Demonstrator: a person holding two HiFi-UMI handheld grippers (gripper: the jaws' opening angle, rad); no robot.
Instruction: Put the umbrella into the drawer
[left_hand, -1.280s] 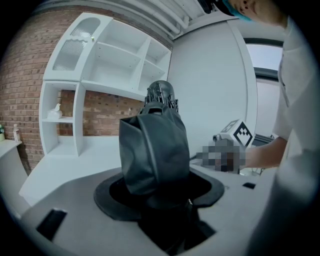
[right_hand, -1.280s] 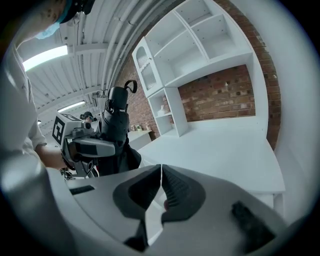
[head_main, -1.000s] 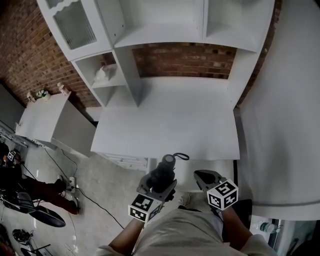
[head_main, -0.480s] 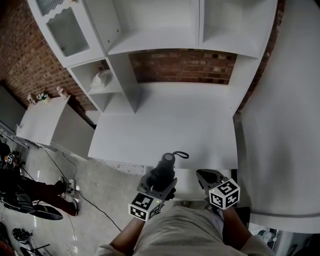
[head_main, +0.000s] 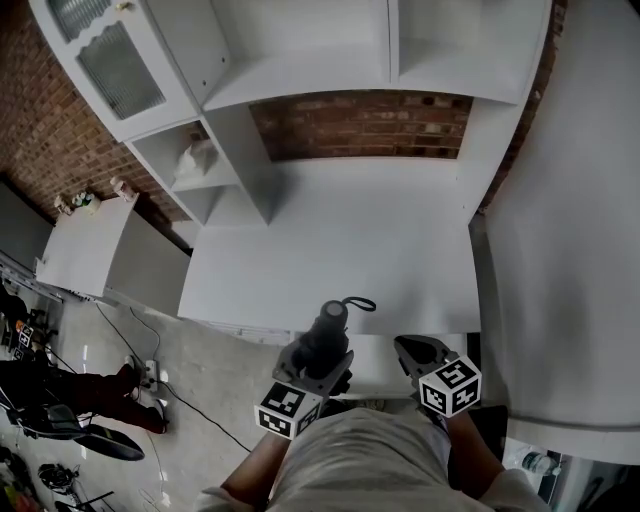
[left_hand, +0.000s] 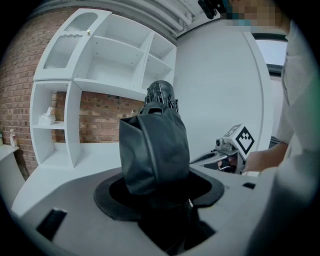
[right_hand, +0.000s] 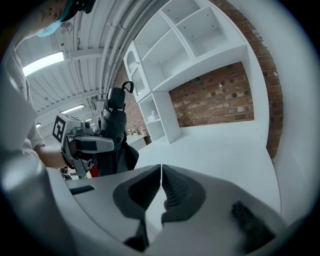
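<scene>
**Umbrella clamped upright in the left gripper, at the desk's front edge**

The black folded umbrella in its fabric sleeve (left_hand: 155, 150) stands upright between the jaws of the left gripper (left_hand: 157, 196). The jaws are spread wide around its lower end and pinch it there. The ribbed handle end points up, well above the jaws. In the head view the umbrella (head_main: 325, 340) rises out of the left gripper (head_main: 318, 365), its thin wrist loop curling over the front edge of the white desk top (head_main: 330, 240). It is carried in the air and lies on nothing.

The right gripper (right_hand: 161, 182) has its jaws pressed together with nothing between them. In the head view it (head_main: 412, 352) sits just beside the umbrella, to its right and apart from it. From the right gripper view the umbrella (right_hand: 115, 125) shows off to the left, upright.

Between the two grippers a white ledge (head_main: 380, 355) juts out below the desk's edge; whether it is the drawer I cannot tell.
</scene>
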